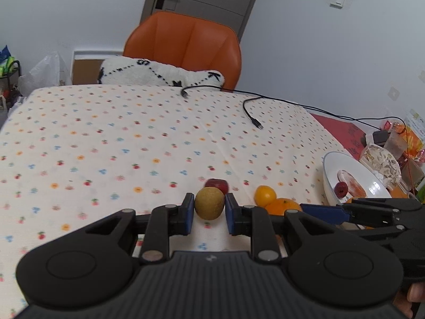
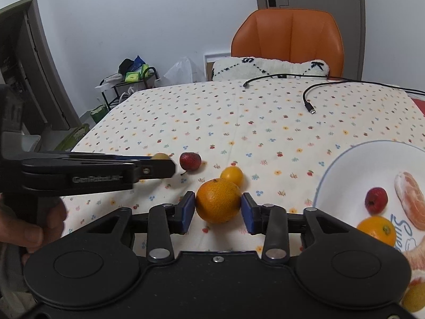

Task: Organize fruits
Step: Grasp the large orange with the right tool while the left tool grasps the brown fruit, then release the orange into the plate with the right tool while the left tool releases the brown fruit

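Straddling a yellow-green fruit on the desk, the left gripper sits spread without squeezing, while the right gripper likewise brackets an orange, unclenched.

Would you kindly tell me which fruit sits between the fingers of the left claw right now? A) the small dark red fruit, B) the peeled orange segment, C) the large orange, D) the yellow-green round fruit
D: the left claw brackets the yellow-green round fruit on the tablecloth.
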Demonstrator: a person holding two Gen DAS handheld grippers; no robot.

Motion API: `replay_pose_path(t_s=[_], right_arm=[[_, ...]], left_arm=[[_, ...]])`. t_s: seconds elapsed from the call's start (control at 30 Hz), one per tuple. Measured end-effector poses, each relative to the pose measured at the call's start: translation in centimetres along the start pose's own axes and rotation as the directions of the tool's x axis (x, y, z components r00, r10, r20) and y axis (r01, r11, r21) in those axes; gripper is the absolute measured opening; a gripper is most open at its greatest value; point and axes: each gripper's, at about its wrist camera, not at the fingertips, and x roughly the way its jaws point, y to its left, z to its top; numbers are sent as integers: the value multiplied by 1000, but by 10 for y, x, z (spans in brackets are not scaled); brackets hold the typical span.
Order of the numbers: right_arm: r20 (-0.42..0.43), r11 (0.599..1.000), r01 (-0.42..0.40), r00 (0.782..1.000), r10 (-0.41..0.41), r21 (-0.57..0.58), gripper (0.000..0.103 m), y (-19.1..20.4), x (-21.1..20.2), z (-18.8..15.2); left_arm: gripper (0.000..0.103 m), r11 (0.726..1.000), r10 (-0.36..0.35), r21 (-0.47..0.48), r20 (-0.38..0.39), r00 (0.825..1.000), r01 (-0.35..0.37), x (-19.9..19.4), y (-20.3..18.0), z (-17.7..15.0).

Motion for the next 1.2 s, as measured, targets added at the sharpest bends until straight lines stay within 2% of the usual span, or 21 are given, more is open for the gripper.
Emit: replay_pose_path(t_s=[0.1,0.17,0.3,0.67,1.2], right_arm=[[-5,1000,14,1000,-14,-3,42,1,6,0],[-1,1000,11,1000,-11,-1,38,1,6,0],[18,1000,-11,1000,11,1,37,1,-1,0],[83,1000,4,997,-6,28,37,-12,-35,6],[170,991,7,985,-30,137,37,-57,-85,0]], left_arm=[[23,1000,13,-6,8,1000,-13,-5,5,2],[23,1000,19,-9,12,1000,-19,-7,7,3],[23,1000,12,-10,22,1000,-11,-10,4,5],[23,999,-39,30,70,997,37,-19,-26,14],[23,990,-110,98,72,991,103,-17,-79,17]])
